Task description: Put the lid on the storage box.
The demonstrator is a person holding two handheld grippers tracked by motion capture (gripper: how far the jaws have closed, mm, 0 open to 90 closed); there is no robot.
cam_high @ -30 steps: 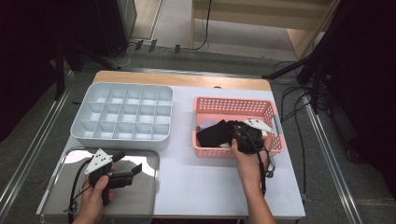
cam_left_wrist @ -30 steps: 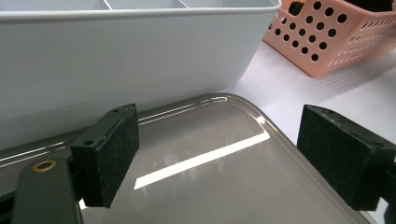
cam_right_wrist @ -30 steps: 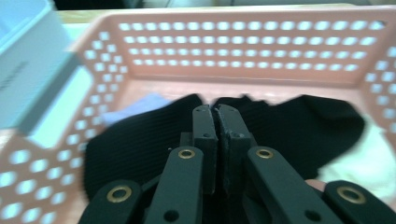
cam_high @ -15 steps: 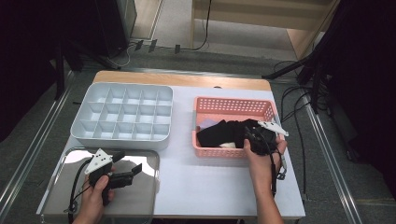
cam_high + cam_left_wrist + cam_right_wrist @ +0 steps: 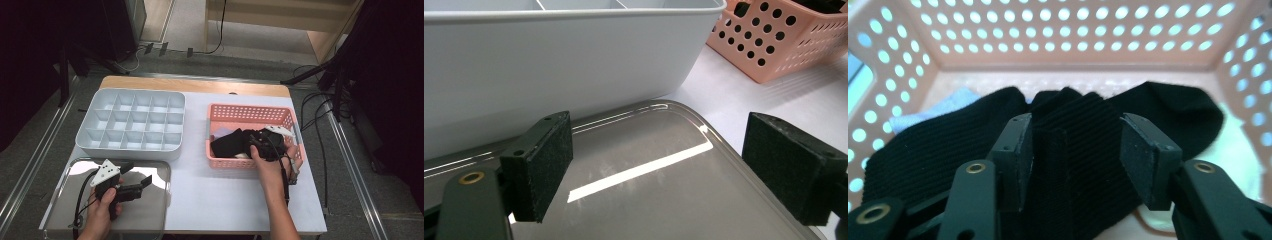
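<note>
The right gripper (image 5: pixel 250 145) is seen inside the pink basket (image 5: pixel 250 111) at the right of the counter (image 5: pixel 220 195), lowered over a black sock (image 5: pixel 1083 145). Its jaws have just been opening and are now parted; a raised fold of the sock stands between them, brushed by the left pad, while the right pad is held apart from the cloth. The sock is spread across the basket floor, with a pale blue cloth (image 5: pixel 950 107) tucked at its left and something white (image 5: pixel 1243 150) at its right.

The left gripper (image 5: pixel 142 184) is held over a metal tray (image 5: pixel 160 167) at the near left of the counter. Its jaws are spread, with nothing between them. A grey divided box (image 5: pixel 132 120) is placed just beyond the tray, well apart from the basket.
</note>
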